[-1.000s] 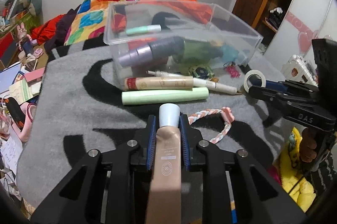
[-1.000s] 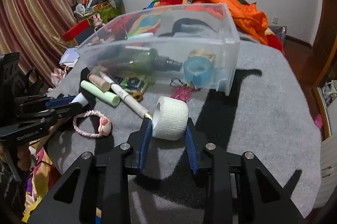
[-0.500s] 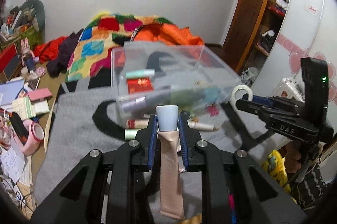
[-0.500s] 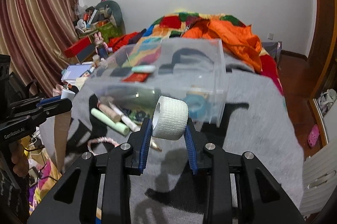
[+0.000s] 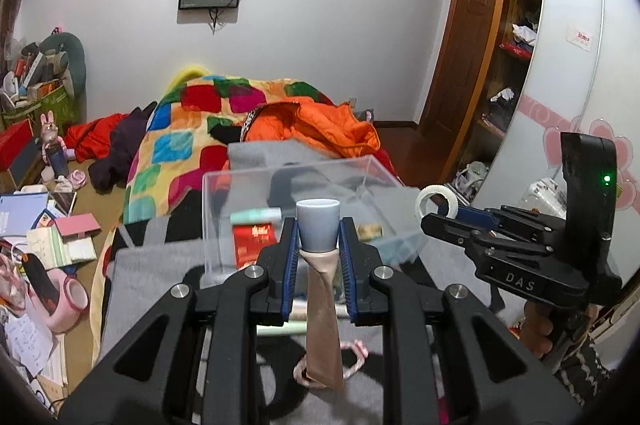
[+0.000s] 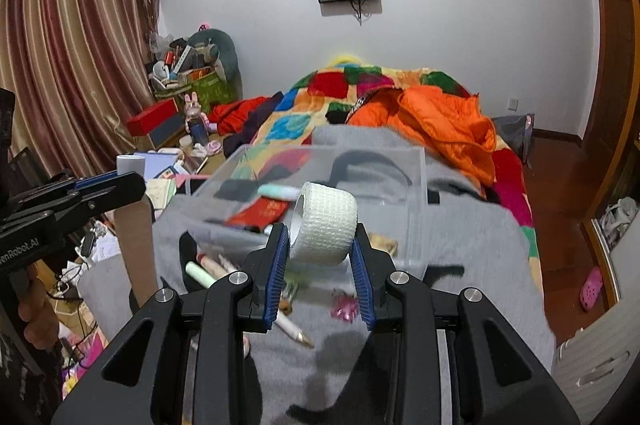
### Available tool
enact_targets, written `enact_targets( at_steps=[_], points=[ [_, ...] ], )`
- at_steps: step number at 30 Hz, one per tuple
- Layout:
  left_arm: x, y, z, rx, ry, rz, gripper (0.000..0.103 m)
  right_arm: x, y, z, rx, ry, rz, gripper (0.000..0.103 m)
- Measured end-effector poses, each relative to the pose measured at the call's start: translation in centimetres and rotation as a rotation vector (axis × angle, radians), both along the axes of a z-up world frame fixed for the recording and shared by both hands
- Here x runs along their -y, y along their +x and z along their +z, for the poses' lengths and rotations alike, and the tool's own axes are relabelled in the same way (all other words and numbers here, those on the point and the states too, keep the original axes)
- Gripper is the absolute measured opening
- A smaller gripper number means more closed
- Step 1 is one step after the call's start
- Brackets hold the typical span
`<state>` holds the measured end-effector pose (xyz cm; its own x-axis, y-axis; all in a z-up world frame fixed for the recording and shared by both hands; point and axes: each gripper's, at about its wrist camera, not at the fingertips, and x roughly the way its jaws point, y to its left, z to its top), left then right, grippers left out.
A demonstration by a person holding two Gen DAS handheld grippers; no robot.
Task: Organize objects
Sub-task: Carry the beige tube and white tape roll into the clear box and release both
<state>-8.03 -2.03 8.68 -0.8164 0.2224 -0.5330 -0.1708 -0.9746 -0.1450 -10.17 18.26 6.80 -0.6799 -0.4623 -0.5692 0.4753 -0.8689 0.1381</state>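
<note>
My left gripper (image 5: 318,265) clamps a beige cosmetic tube (image 5: 322,321) by its grey cap, body hanging straight down, while my right gripper (image 6: 322,259) pinches a white gauze roll (image 6: 324,223), bore sideways. The clear plastic bin (image 6: 416,185) lies just ahead of and below both, open top up; I judge the roll nearer its rim.

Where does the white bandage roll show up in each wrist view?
Left wrist view: white bandage roll at right of centre, clamped in the right gripper.
Right wrist view: roll at centre, between the blue pads.
Shared landmark: clear plastic box just behind it.
</note>
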Motion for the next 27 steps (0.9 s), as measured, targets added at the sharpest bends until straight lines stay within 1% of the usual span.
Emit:
enact_targets(
  at_steps=[7, 12, 16, 22, 26, 27],
  points=[
    [-0.4, -2.2, 2.0, -0.053, -0.028, 0.021, 0.019, 0.2, -1.3, 1.4, -0.032, -0.020, -0.014, 0.028],
    [0.9, -4.5, 2.8, -0.057, -0.013, 0.081, 0.019, 0.3, -2.6, 1.5, -0.033, -0.019, -0.031, 0.028],
    [1.6, -5.4, 2.9, -0.079, -0.032, 0.135, 0.019, 0.5, -3.6, 1.1, -0.027, -0.005, -0.049, 0.028],
    [1.9, -7.4, 2.5, -0.089, -0.090, 0.208, 0.019, 1.3, -5.4, -0.3, 0.011, 0.027, -0.062, 0.028],
    [0.7, -9.0, 1.1, -0.083, -0.185, 0.232, 0.019, 2.0, -6.3, -1.6, 0.039, 0.056, -0.066, 0.028],
    [0.5, -9.4, 0.7, -0.076, -0.197, 0.230, 0.019, 2.2, -6.5, -2.0, 0.050, 0.065, -0.063, 0.028]
  ],
)
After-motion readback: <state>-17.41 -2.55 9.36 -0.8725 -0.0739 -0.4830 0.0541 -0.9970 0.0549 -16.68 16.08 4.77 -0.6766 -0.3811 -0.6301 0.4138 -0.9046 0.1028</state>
